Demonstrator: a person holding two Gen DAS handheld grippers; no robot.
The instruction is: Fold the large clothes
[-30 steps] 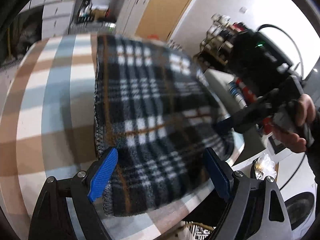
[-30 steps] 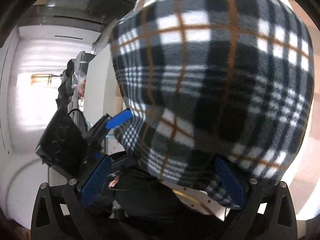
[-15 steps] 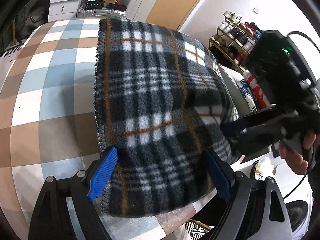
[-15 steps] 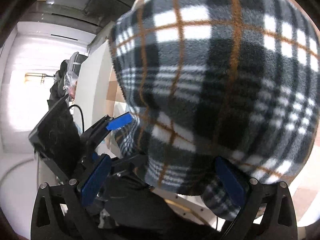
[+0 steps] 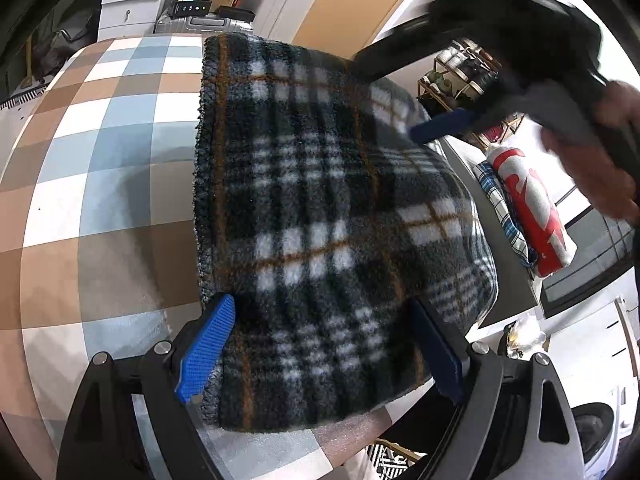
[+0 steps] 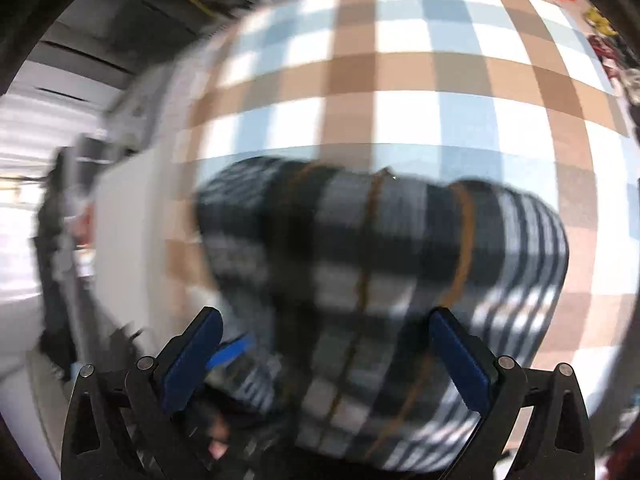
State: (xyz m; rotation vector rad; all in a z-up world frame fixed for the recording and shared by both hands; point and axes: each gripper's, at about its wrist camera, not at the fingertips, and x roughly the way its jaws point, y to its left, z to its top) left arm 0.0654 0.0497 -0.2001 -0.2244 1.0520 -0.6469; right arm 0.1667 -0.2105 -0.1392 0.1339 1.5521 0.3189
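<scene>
**Folded plaid fleece on a checked table, both grippers spread wide above it**

A folded plaid fleece garment (image 5: 328,216), dark grey with white blocks and thin orange lines, lies flat on a table covered by a brown, blue and white checked cloth (image 5: 100,160). All places here are given relative to the fleece.

The left gripper (image 5: 324,340) is at the fleece's near edge. Its two blue fingers (image 5: 206,344) are spread wide, one at the near left corner, the other towards the near right edge. The fabric lies between them, and they do not pinch it.

The right gripper (image 6: 324,356) is above the fleece, angled steeply down at it. Its blue fingers are also spread wide, with nothing pinched. That view is blurred. In the left view it shows as a dark shape over the far right of the fleece, held in a person's hand (image 5: 600,160).

Beyond the right edge, off the table, lies a red and white roll (image 5: 532,212). Behind the far edge stand white drawers (image 5: 128,0).
</scene>
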